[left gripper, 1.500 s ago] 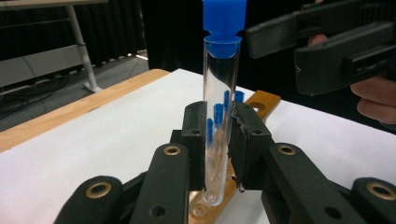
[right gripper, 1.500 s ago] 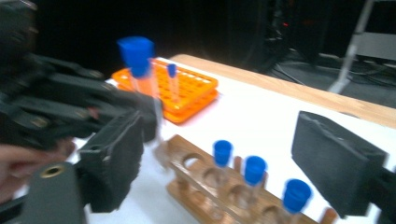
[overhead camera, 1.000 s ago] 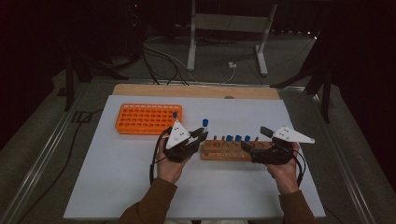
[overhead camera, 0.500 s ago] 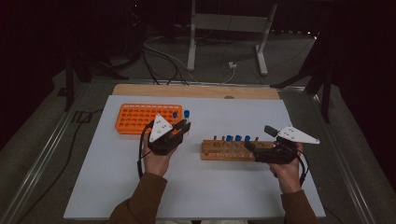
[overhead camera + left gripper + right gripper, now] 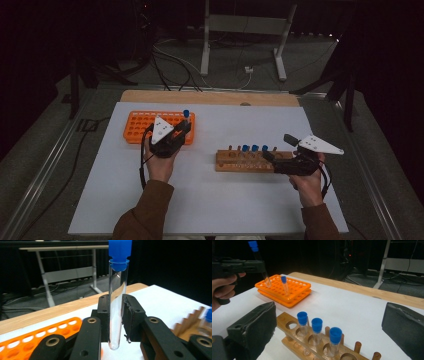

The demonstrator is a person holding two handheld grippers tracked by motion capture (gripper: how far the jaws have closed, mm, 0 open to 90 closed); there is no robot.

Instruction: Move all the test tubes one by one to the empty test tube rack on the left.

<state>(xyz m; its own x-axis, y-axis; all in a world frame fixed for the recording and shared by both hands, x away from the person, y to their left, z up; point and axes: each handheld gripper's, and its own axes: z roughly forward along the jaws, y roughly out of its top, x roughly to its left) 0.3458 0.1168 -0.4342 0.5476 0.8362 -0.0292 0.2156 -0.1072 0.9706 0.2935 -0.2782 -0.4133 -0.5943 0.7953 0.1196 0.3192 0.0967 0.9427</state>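
My left gripper (image 5: 183, 128) hovers over the right end of the orange rack (image 5: 135, 126), shut on a clear test tube with a blue cap (image 5: 186, 114). The left gripper view shows that tube (image 5: 116, 302) upright between the pads (image 5: 131, 315), its bottom free. In the right gripper view the same held tube (image 5: 260, 262) hangs above the orange rack (image 5: 294, 293), which holds one blue-capped tube (image 5: 284, 286). My right gripper (image 5: 277, 148) stands open at the right end of the wooden rack (image 5: 230, 165). That wooden rack (image 5: 287, 340) carries three blue-capped tubes (image 5: 317, 326).
A white mat (image 5: 210, 200) covers the table, with a wooden strip (image 5: 210, 97) along its far edge. Beyond the table lie cables (image 5: 170, 55) and a metal stand (image 5: 242, 30) on a dark floor.
My left gripper has carried the tube left from beside the wooden rack to above the orange rack. The right gripper has stayed open at the wooden rack.
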